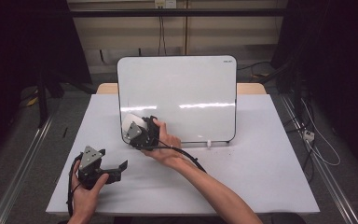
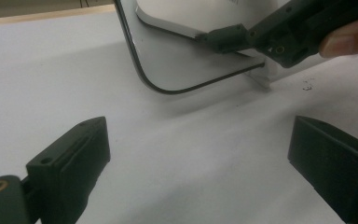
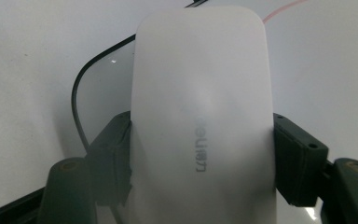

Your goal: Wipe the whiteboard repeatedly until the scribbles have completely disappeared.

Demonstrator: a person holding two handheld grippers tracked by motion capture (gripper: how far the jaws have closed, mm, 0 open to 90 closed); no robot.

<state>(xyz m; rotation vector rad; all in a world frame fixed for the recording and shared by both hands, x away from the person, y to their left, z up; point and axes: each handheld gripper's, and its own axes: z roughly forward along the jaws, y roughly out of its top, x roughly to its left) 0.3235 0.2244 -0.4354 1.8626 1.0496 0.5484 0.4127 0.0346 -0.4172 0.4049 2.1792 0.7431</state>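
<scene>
A white-surfaced whiteboard (image 1: pixel 182 93) with a thin black rim stands upright on the table. My right gripper (image 1: pixel 139 130) is at its lower left corner, shut on a white oblong eraser (image 3: pixel 203 116) with grey lettering; both black pads (image 3: pixel 298 158) press on its sides. The eraser (image 1: pixel 133 122) lies against the board's face near the rounded corner (image 3: pixel 107 88). My left gripper (image 1: pixel 114 161) rests low over the table at the front left. Its jaws stand wide apart with nothing between them (image 2: pixel 200 163). Ahead of it are the board's corner (image 2: pixel 177 65) and the right gripper (image 2: pixel 261 37).
The table (image 1: pixel 261 177) is covered in white. The board's small white foot (image 1: pixel 209 143) stands near its bottom right edge. A black cable (image 1: pixel 191 158) trails from the right gripper along the forearm. Dark floor and cables lie beyond both table sides.
</scene>
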